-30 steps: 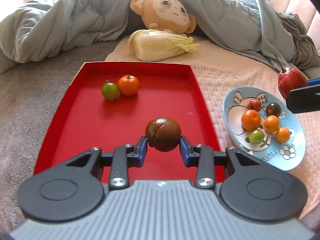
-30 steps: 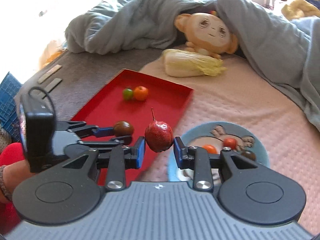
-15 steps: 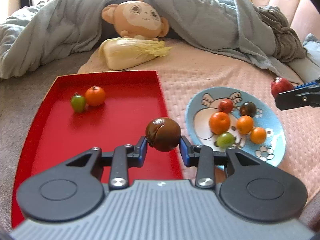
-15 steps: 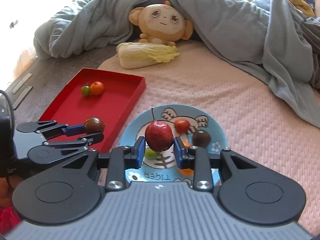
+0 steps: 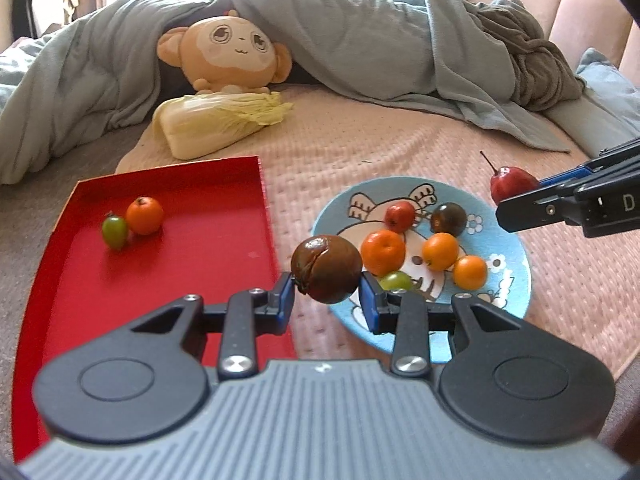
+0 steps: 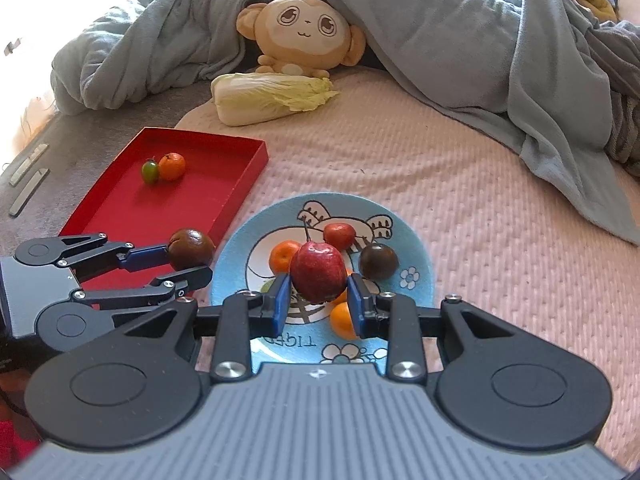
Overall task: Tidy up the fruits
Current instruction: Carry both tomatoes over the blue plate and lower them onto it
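My left gripper (image 5: 326, 294) is shut on a dark brown round fruit (image 5: 326, 268) and holds it above the gap between the red tray (image 5: 180, 272) and the blue cartoon plate (image 5: 508, 300). My right gripper (image 6: 318, 300) is shut on a red stemmed fruit (image 6: 318, 270) and holds it over the plate (image 6: 416, 248). The plate holds several small fruits: orange, red, dark and green. In the tray lie an orange fruit (image 5: 144, 215) and a green one (image 5: 115, 232). The left gripper (image 6: 188, 258) also shows in the right wrist view, left of the plate.
A napa cabbage (image 5: 218, 122) and a monkey plush (image 5: 226, 54) lie behind the tray and plate, under a grey-blue duvet (image 5: 380, 36). The plate rests on a pink knitted cover (image 6: 480, 200). Two flat metal bars (image 6: 28, 178) lie far left.
Both grippers have moved right with their fruits: the left from over the tray to its right edge by the plate, the right from the tray's edge to over the plate.
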A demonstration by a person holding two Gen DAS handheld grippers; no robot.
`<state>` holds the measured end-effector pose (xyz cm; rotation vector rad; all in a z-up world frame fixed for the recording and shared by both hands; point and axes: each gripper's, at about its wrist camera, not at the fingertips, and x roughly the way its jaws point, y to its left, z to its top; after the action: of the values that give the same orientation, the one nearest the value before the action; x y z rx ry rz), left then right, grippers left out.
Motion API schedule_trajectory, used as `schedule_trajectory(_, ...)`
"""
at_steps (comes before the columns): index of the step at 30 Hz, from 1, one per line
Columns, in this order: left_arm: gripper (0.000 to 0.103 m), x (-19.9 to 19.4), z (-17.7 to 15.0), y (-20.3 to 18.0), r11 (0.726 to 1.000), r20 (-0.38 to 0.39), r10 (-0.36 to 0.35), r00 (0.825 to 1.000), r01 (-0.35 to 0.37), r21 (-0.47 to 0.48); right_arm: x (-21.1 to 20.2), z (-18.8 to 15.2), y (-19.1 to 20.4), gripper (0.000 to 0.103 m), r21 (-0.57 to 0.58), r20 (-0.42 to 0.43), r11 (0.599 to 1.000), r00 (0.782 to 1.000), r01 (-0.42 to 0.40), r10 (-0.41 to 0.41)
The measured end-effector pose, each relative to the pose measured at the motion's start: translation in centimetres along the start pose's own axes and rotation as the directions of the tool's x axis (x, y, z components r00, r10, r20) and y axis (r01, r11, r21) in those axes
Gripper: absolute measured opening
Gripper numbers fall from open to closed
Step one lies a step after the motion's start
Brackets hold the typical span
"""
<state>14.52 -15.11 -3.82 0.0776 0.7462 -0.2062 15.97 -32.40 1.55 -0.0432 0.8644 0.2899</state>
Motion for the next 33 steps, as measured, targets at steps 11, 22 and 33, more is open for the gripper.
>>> schedule_trajectory(11,0.038,1.0,0.5,-1.8,1.000,-0.013,-0.020,1.000,0.020,0.023,-0.4,-0.2,-0.7,0.035,0.012,0.005,1.000,1.000,-0.006,0.006)
schedule_trajectory(22,0.038,2.6,0.4,-3.5,0.998,-0.039,-0.029,0.999,0.032,0.060,-0.4,-0.5,-0.7,0.035,0.002,-0.006,1.000,1.000,-0.007,0.007)
schedule_trajectory(33,0.038,5.7,2.3,-3.2,0.998,-0.039,0.006,0.999,-0.003,0.069,0.5,-0.5,-0.9,0.035,-0.001,-0.036,1.000,0.999,-0.005,0.005)
